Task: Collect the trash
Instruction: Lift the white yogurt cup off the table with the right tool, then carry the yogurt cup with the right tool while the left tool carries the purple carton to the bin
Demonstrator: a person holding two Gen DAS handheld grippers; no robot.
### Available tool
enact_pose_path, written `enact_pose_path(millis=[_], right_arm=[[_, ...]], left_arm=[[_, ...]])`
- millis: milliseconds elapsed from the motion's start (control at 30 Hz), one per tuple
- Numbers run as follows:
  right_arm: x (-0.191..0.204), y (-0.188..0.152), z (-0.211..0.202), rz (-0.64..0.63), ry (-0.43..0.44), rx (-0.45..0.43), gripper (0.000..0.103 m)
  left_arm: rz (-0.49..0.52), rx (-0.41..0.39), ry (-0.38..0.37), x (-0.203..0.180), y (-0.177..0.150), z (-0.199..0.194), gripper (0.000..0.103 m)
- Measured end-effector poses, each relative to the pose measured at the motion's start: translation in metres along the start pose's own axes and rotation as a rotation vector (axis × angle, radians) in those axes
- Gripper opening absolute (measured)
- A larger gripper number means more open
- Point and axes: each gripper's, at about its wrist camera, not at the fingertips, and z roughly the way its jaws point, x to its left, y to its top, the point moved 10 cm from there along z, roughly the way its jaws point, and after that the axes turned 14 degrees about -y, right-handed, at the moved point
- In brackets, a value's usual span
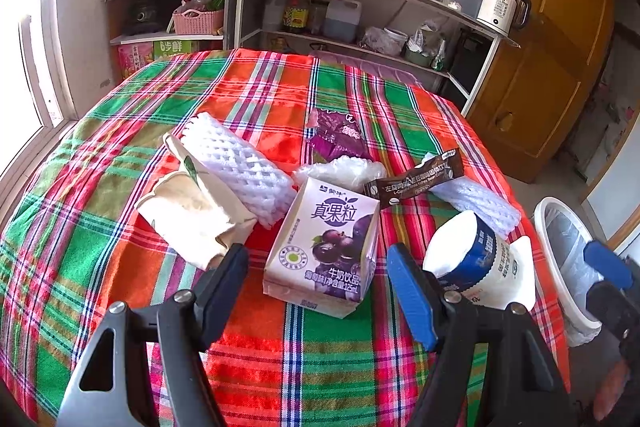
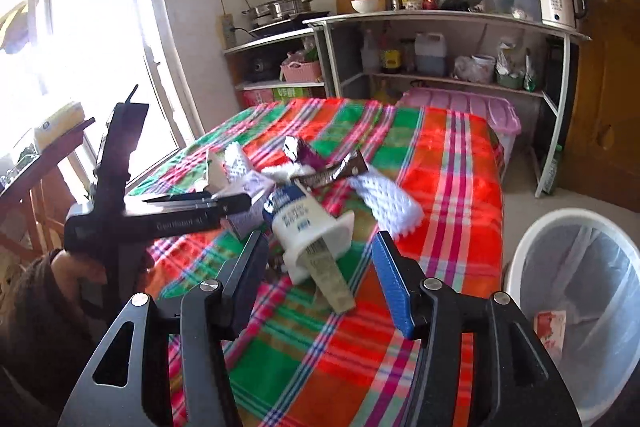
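Trash lies on the plaid tablecloth (image 1: 120,211): a purple milk carton (image 1: 326,247), a tipped white and blue yogurt cup (image 1: 476,259), two white foam nets (image 1: 240,167), crumpled paper (image 1: 192,215), a brown sachet (image 1: 416,179) and a purple wrapper (image 1: 336,135). My left gripper (image 1: 318,279) is open, its fingers on either side of the carton's near end. My right gripper (image 2: 320,275) is open just before the yogurt cup (image 2: 308,231), which lies with its mouth toward me. The left gripper also shows in the right wrist view (image 2: 224,203).
A white bin (image 2: 576,307) with a clear liner stands on the floor right of the table, with a scrap inside; it also shows in the left wrist view (image 1: 560,247). Kitchen shelves (image 1: 360,11) stand behind the table. A pink tub (image 2: 472,111) sits by the far edge.
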Motion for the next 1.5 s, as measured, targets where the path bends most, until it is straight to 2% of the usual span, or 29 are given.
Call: enact_pose_path(millis=[67,133,300,433,533,600,667,767,867,967,1100,1233,1300,1367,1433,1467,1500], right_arm=[[0.014,0.016,0.009,-0.059,0.018,-0.008,0.059],[0.035,0.020,0.023,-0.158,0.054,0.021,0.059],[0.056,0.005,0.062,-0.340,0.053,0.122,0.061],[0.051,0.001,0.088,-0.363,0.006,0.188,0.064],[0.053,-0.009,0.100,-0.401,0.034,0.268,0.064],[0.049,-0.009,0.099,-0.366,0.033,0.261,0.064],[0.044,-0.007,0.093,-0.280,0.067,0.251,0.054],[0.034,-0.005,0.085,-0.183,0.068,0.217,0.051],[0.028,-0.002,0.072,-0.106,0.092,0.176,0.050],[0.014,0.009,0.061,0.035,0.127,0.120,0.050],[0.003,0.011,0.055,0.158,0.180,0.099,0.050],[-0.002,0.018,0.052,0.290,0.280,0.102,0.051],[-0.005,0.024,0.050,0.313,0.287,0.069,0.051],[-0.011,0.023,0.057,0.299,0.196,0.087,0.050],[-0.010,0.028,0.049,0.348,0.277,0.062,0.050],[-0.010,0.029,0.048,0.356,0.285,0.060,0.050],[-0.010,0.030,0.049,0.342,0.255,0.057,0.050]], left_arm=[[-0.013,0.005,-0.011,0.002,-0.001,0.000,0.074],[-0.011,0.003,-0.014,0.003,-0.001,-0.002,0.074],[-0.024,0.000,-0.013,0.014,0.000,-0.006,0.074],[-0.033,0.005,-0.025,0.018,0.001,-0.005,0.074],[-0.034,0.013,-0.040,0.015,0.001,-0.003,0.074],[-0.025,0.012,-0.034,0.013,0.004,-0.002,0.074],[-0.025,0.012,-0.040,0.011,0.006,-0.001,0.074],[-0.010,0.020,-0.034,0.008,0.008,0.002,0.074],[0.028,0.069,-0.030,0.001,0.005,0.012,0.075],[0.047,0.078,0.002,-0.002,0.004,0.018,0.075],[0.062,0.111,0.011,-0.006,0.000,0.030,0.075],[0.037,0.097,0.009,-0.004,0.001,0.032,0.072],[0.023,0.095,0.023,0.000,0.001,0.031,0.068],[0.014,0.093,0.029,0.003,0.001,0.031,0.062],[0.002,0.096,0.022,0.006,0.000,0.032,0.061],[0.000,0.093,0.021,0.006,0.000,0.032,0.061],[0.005,0.092,0.023,0.005,0.000,0.031,0.060]])
